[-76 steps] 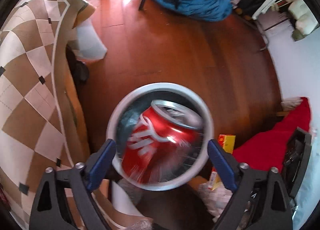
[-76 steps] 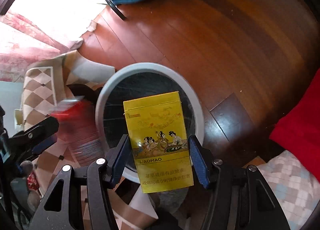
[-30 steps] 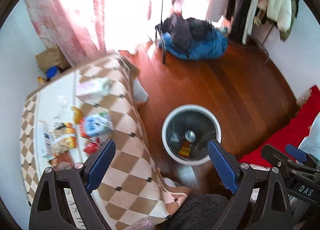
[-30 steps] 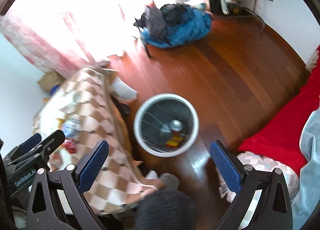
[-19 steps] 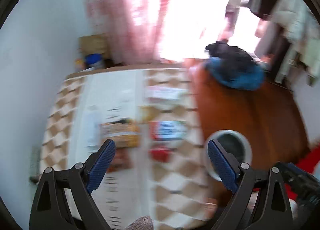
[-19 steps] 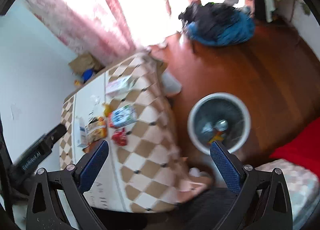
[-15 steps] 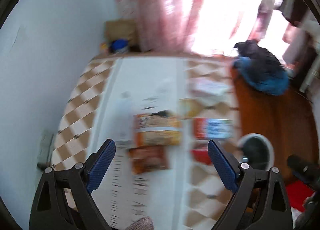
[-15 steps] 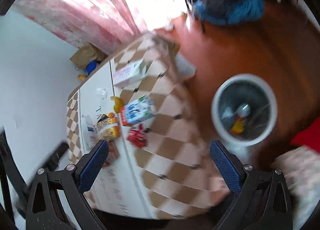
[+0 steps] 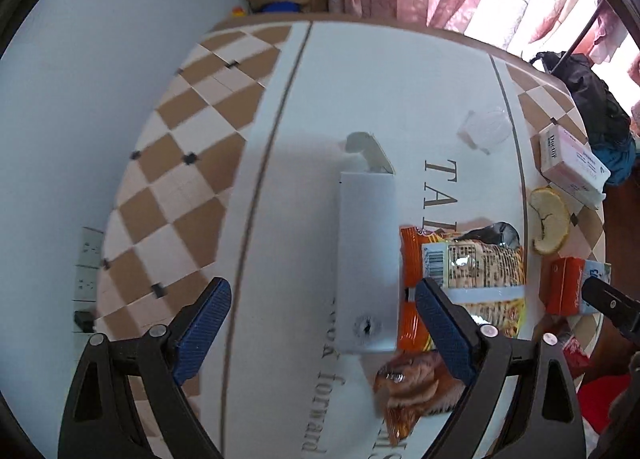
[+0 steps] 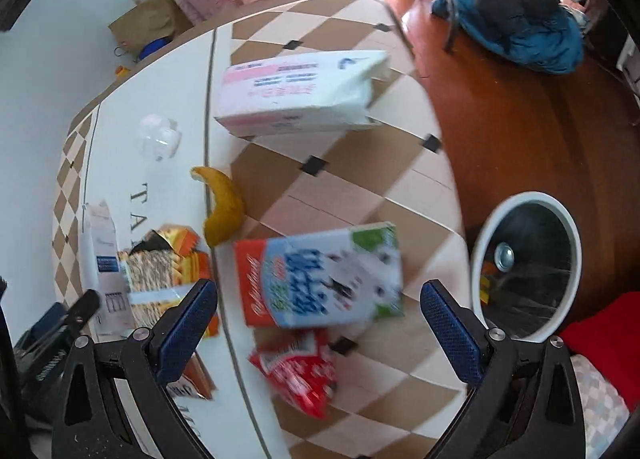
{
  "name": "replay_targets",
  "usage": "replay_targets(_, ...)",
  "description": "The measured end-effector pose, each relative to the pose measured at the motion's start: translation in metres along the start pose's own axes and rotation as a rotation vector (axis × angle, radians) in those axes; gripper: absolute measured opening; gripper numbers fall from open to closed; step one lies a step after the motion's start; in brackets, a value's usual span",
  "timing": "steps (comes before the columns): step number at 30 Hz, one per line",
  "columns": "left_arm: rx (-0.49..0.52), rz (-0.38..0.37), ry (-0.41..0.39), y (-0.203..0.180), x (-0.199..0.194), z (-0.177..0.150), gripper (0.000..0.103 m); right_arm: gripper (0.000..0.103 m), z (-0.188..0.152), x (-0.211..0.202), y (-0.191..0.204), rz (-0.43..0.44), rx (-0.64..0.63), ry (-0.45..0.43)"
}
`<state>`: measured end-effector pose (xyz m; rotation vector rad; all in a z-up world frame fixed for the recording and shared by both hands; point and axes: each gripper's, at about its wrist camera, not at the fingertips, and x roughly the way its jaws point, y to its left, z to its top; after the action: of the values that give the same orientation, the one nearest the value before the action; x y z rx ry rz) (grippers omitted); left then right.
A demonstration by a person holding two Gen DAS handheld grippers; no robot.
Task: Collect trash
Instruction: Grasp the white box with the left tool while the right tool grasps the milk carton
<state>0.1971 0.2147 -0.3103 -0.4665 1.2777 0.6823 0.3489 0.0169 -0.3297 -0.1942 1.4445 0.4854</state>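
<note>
Below me, the checked cloth of the worktop (image 9: 188, 163) fills most of both views. The white bin (image 10: 526, 265) stands on the wooden floor at the right edge of the right wrist view, a can and a yellow scrap lying inside it. Near that frame's top sits a pink-and-white tissue pack (image 10: 296, 89). At centre lies a milk carton (image 10: 320, 275), a red wrapper (image 10: 298, 371) just below it. A white box (image 9: 366, 259) lies mid-frame in the left wrist view, an orange snack bag (image 9: 460, 271) overlapping its right side. A fruit peel (image 10: 222, 205) rests above the carton. My left gripper (image 9: 322, 333) and my right gripper (image 10: 320, 327) both hover with fingers spread wide, holding nothing.
</note>
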Motion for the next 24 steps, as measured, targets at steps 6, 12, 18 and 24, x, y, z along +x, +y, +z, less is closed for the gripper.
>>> replay_targets(6,0.008,-0.051,0.000,-0.002,0.017,0.004,0.093,0.102,0.009,0.016,0.013,-0.042,-0.041,0.036)
replay_targets(12,0.025,-0.059,-0.003,0.001,0.029,0.004,0.062,0.103,0.012,0.028,0.017,-0.062,-0.055,0.058)
replay_targets(18,0.027,-0.080,0.007,0.003,0.036,0.008,0.038,0.102,0.011,0.031,0.015,-0.064,-0.051,0.065)
replay_targets(24,0.034,-0.075,-0.014,0.010,0.030,0.004,0.031,0.092,0.006,0.026,0.018,-0.051,-0.052,0.040)
